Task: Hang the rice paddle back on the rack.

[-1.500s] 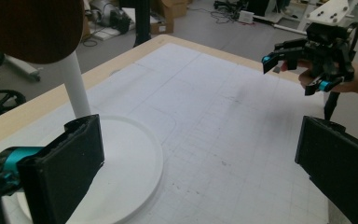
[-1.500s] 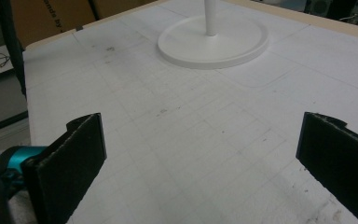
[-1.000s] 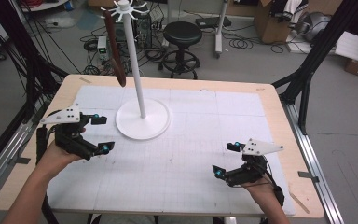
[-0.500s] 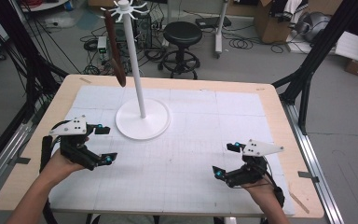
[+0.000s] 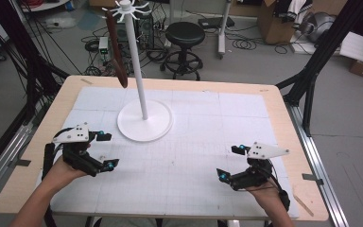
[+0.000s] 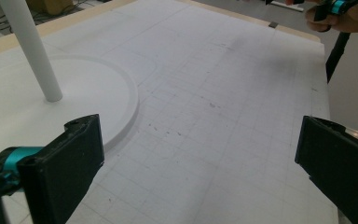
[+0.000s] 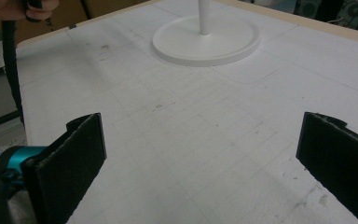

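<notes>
High view: white hook stand (image 5: 142, 90) upright, long axis vertical, round base on far-left of surface (image 5: 274, 101); brown strap (image 5: 115, 52) hangs from its top. Left tool (image 5: 105, 149) near base, right tool (image 5: 230, 162) well apart, both spread, empty.

Left gripper view: pole top cut off.

Right gripper view: open mat ahead.

A white stand (image 5: 142, 106) with a white round base rises from a white mat (image 5: 208, 142) ruled in a faint grey grid, a dark brown strap (image 5: 116, 52) hangs from it, and the table (image 5: 274, 97) edge is pale wood.
</notes>
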